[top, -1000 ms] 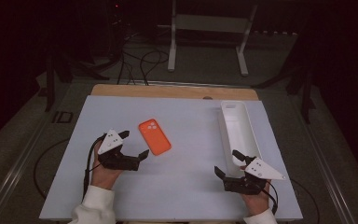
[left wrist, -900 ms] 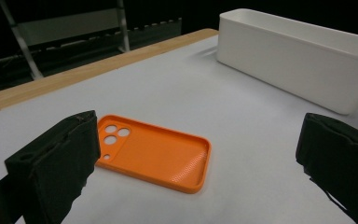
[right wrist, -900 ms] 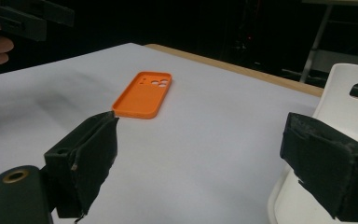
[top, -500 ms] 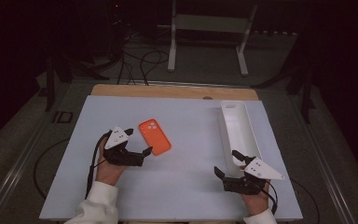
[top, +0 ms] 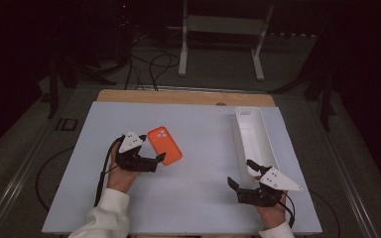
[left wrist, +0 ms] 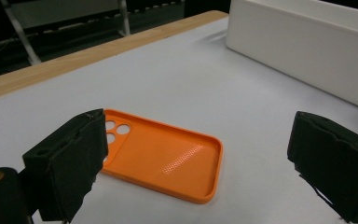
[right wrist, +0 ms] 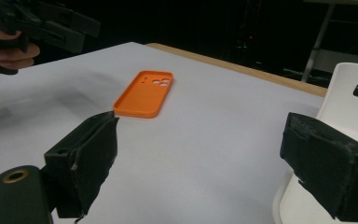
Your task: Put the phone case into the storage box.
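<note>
phone case [left wrist: 168, 161]: orange matt plastic | tray [left wrist: 303, 44]: white smooth plastic | table edge [left wrist: 74, 58]: wood

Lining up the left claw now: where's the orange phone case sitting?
In the high view the orange phone case lies flat on the white table, left of centre, just beyond the left claw, well left of the white tray.

A dim lab or studio: a white board-topped table [top: 193, 198], floor cables [top: 154, 64] and a metal stand [top: 223, 29] behind it.

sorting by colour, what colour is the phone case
Orange, plain; the phone case shows best in the left gripper view.
</note>
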Available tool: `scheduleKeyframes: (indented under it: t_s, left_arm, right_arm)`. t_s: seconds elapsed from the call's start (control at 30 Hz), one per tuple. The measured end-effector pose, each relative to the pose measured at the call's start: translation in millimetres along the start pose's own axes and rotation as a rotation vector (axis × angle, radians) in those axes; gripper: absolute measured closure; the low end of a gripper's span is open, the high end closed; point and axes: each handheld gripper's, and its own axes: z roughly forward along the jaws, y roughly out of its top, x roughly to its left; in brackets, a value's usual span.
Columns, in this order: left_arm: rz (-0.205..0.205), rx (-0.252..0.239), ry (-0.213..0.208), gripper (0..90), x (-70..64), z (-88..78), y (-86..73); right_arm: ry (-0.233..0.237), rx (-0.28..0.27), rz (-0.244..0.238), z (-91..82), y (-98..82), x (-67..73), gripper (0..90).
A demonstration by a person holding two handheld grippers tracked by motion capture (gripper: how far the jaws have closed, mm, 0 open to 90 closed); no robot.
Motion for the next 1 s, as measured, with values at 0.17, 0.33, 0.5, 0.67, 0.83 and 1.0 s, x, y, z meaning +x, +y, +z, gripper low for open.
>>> scheduleKeyframes:
  t_s: [0.17,0.33,0.5,0.67,0.83,1.0]
  left_arm:
    - [-0.002,0.012,-0.002,6.6,-0.5,5.4,1.2]
    - [-0.002,0.030,-0.003,8.4,-1.3,11.8,2.3]
    - [-0.005,0.043,0.008,13.3,-2.8,17.4,3.5]
    - [-0.009,0.057,0.017,16.9,-3.7,22.7,3.7]
    - [-0.013,0.068,0.026,23.0,-3.5,26.7,3.3]
    - [-0.010,0.081,0.005,33.2,-4.2,30.9,3.3]
  right_arm:
    - [0.000,-0.001,0.000,-0.1,0.0,-0.2,11.0]
    - [-0.001,-0.002,-0.001,-0.1,0.0,-0.4,11.0]
    - [0.001,0.000,-0.004,0.2,-0.1,-0.3,11.0]
    - [0.000,0.000,-0.005,0.2,-0.1,-0.4,11.0]
    - [0.001,0.000,-0.005,0.3,-0.1,-0.1,11.0]
    - [0.001,0.000,-0.006,0.3,-0.1,-0.2,11.0]
